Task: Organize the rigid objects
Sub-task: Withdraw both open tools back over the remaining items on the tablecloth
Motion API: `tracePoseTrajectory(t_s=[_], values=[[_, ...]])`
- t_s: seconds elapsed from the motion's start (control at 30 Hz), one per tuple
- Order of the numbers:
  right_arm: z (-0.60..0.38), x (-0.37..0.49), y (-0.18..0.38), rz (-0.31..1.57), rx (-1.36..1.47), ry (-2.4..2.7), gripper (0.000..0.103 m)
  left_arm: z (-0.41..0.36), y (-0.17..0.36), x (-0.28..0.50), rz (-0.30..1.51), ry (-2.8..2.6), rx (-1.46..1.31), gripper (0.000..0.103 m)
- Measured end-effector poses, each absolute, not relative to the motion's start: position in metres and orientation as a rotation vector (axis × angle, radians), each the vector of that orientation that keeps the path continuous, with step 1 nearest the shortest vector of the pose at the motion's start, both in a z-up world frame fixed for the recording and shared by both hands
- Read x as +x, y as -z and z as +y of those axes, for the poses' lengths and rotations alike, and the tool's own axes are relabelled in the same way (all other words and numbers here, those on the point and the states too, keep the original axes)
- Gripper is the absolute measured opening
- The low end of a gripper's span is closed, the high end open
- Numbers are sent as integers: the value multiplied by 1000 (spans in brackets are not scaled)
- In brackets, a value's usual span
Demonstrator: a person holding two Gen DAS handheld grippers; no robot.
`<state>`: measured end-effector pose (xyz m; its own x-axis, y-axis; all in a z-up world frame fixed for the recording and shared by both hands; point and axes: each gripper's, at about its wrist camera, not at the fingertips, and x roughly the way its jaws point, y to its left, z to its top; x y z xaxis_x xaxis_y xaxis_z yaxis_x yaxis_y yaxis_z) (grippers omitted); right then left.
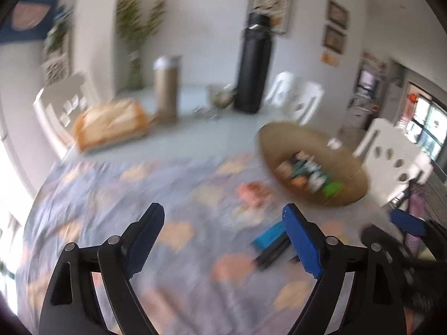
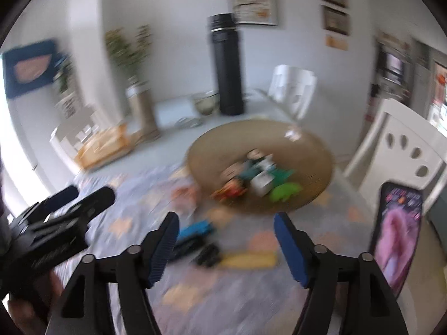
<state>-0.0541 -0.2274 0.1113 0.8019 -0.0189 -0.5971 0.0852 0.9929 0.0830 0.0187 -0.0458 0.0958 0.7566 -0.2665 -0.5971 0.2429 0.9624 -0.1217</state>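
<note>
Right wrist view showed our right gripper point(image 2: 226, 247) and left gripper point(image 1: 223, 240) spread wide, holding nothing. We judged the sorting partly done: several small toys filled the round woven basket point(image 2: 315, 150). A blue block point(image 2: 195, 228), a black piece point(image 2: 208, 254) and a yellow bar point(image 2: 248, 259) lay loose on the patterned cloth point(image 2: 237, 301).

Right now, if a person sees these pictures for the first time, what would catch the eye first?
Probably the round woven basket on the far right part of the cloth, with small colourful items piled inside, among them a bright green piece. Behind it a tall black bottle stands upright on the bare table. Nearer, a blue object and a yellow object lie on the cloth ahead of the open right tool.
</note>
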Motion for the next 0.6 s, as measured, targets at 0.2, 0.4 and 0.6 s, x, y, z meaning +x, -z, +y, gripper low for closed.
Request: tracePoseTrajectory(t_s=[0.2,0.4,0.6], values=[[-198,-62,-62,666,19,-23,81,-21,-48,25,731,233,-119,86],[-198,-60,-38,666,24,-73,81,-33,-33,34,798,221,-62,86],[-200,-55,-33,699,38,-90,81,-42,-33,28,793,220,-17,86]])
